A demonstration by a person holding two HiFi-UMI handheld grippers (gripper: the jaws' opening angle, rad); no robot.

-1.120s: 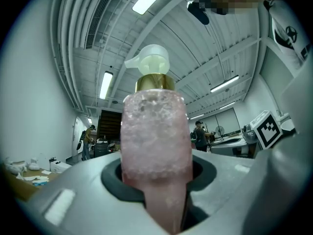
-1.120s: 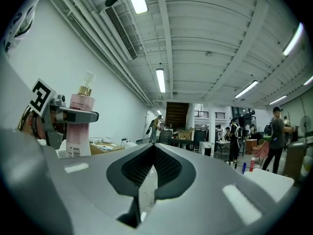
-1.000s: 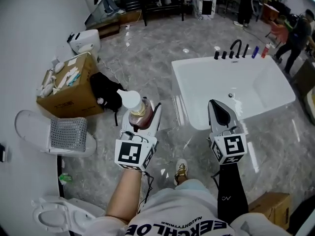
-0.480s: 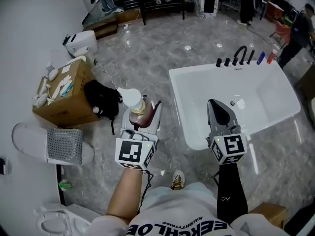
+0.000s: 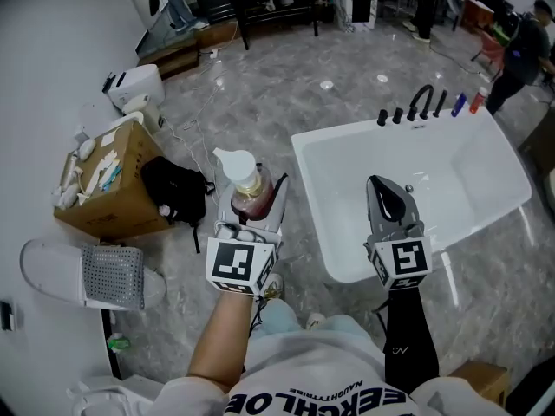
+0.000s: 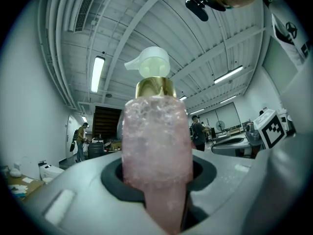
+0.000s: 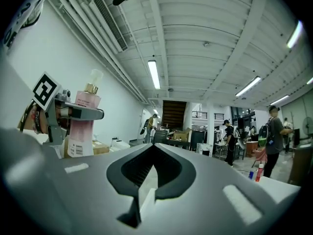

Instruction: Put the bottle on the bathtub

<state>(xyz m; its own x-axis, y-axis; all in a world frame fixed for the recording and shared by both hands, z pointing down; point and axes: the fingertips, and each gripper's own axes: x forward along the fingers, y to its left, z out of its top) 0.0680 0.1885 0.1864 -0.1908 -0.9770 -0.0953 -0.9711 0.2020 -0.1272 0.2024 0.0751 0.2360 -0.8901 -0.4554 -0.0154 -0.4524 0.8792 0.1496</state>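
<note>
A pink pump bottle (image 5: 251,199) with a gold collar and white pump head stands upright in my left gripper (image 5: 254,189), which is shut on it over the grey floor, left of the tub. In the left gripper view the bottle (image 6: 155,151) fills the space between the jaws. The white bathtub (image 5: 305,167) lies at the right; its near left corner is under my right gripper (image 5: 384,185). That gripper is shut with nothing in it, and its jaws meet in the right gripper view (image 7: 151,148). The held bottle (image 7: 84,116) shows there at the left.
A black faucet (image 5: 421,98) and small bottles (image 5: 460,102) stand on the tub's far rim. Left of me are a cardboard box (image 5: 100,185), a black bag (image 5: 178,189) and a white seat with a mesh basket (image 5: 87,271). People stand at the back.
The person has stepped forward. The tub now lies closer and more under the right gripper. The left gripper keeps its hold on the bottle, and the right stays shut.
</note>
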